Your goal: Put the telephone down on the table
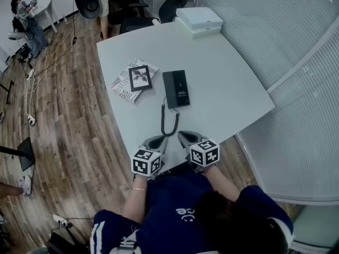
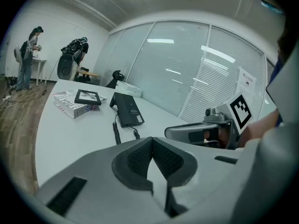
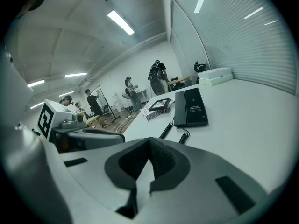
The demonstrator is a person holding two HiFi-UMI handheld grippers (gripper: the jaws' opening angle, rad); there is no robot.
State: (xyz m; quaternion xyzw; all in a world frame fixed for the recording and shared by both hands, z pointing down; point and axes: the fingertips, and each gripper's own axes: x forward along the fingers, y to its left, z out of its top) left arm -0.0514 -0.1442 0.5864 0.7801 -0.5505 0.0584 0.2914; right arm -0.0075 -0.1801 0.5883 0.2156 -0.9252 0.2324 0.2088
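Phone [image 1: 176, 89] lies flat on the white table [image 1: 228, 89], about mid-table, with its long side running away from the person. It's black with a patch of small white print on top. Nothing is touching it.

Cord [image 1: 165, 121]: a coiled black cord leaves the phone's near end and runs toward the near table edge. It stops just ahead of the left gripper [image 1: 160, 139].

Left gripper: at the near edge, pointing at the phone and well short of it. In its own view the jaws are clenched, pads meeting tip to tip, with nothing between them.

Right gripper [image 1: 183, 135]: just beside the left one and aimed the same way, also clear of the phone. Its jaws are clenched too, pads together and empty.

The two grippers sit side by side without touching, marker cubes facing up toward the head camera.

Other stuff on the table:
- Book [image 1: 123, 84] left of the phone, near it but apart, lying at an angle.
- Small black frame [image 1: 140, 78] lying flat on top of the book.
- Two white boxes [image 1: 199, 20] stacked at the far edge, well away from the phone.

Wood floor [image 1: 79, 142] is to the left of the table, and glass wall panels with blinds [image 1: 296, 62] are to the right.
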